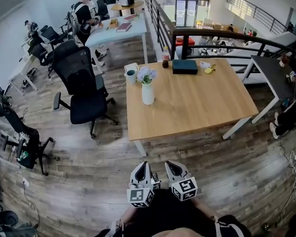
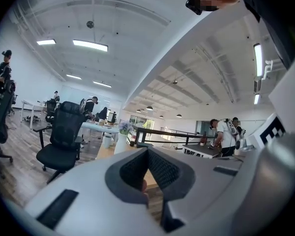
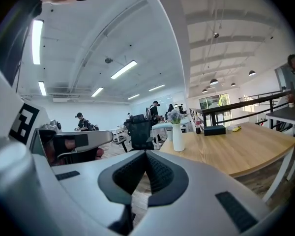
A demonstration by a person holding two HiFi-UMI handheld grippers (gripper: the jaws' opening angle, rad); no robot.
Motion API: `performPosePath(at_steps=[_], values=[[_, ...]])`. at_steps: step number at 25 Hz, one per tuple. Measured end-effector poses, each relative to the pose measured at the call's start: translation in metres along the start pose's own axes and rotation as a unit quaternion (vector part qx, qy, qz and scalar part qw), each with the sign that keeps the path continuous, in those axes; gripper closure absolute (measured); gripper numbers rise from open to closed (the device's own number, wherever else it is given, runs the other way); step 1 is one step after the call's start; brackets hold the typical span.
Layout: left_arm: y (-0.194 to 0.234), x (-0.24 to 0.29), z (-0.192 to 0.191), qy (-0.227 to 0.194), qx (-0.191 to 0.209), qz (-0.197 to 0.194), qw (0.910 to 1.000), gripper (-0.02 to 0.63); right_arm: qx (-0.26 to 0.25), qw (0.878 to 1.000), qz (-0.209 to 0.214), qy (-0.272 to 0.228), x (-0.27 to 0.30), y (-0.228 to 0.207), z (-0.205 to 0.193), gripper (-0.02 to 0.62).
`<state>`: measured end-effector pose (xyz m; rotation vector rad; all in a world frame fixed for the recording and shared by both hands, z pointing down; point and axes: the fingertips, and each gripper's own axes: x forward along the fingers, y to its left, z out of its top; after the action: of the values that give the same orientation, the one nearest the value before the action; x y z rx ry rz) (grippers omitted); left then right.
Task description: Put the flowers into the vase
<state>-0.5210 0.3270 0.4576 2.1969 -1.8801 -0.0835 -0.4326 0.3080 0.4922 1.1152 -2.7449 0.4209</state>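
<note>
Left tongs (image 1: 142,166) and right tongs (image 1: 171,165) are hanging shut, empty, well off the table (image 1: 197,105); flowers (image 1: 146,75) are already sitting in the vase (image 1: 147,94), so keeping clear seems best.

The table (image 1: 197,102) in the middle of the head view has a pale wood top, smooth and matt, on white-painted legs. The vase (image 1: 147,94) on it looks white, smooth and faintly glossy; whether the flowers (image 1: 146,75) are cloth, plastic or real cannot be told. The floor (image 1: 89,177) is grey-brown wood-look planking with a dull sheen. The office chair (image 1: 84,85) at left is black with a mesh-like back. The left gripper (image 1: 142,166) and right gripper (image 1: 173,166) have pale grey matt plastic shells; their pads (image 3: 162,173) are dark and finely ribbed.
</note>
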Motion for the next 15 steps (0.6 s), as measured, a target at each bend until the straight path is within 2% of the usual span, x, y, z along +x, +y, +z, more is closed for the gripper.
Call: performPosePath(at_steps=[4, 15], values=[[-0.002, -0.003, 0.004, -0.002, 0.007, 0.008, 0.9999, 0.558, -0.007, 1.000, 0.017, 0.001, -0.001, 0.006, 0.003, 0.578], [-0.023, 0.006, -0.006, 0.017, 0.009, -0.014, 0.9997, 0.558, -0.007, 1.000, 0.001, 0.000, -0.018, -0.007, 0.002, 0.578]])
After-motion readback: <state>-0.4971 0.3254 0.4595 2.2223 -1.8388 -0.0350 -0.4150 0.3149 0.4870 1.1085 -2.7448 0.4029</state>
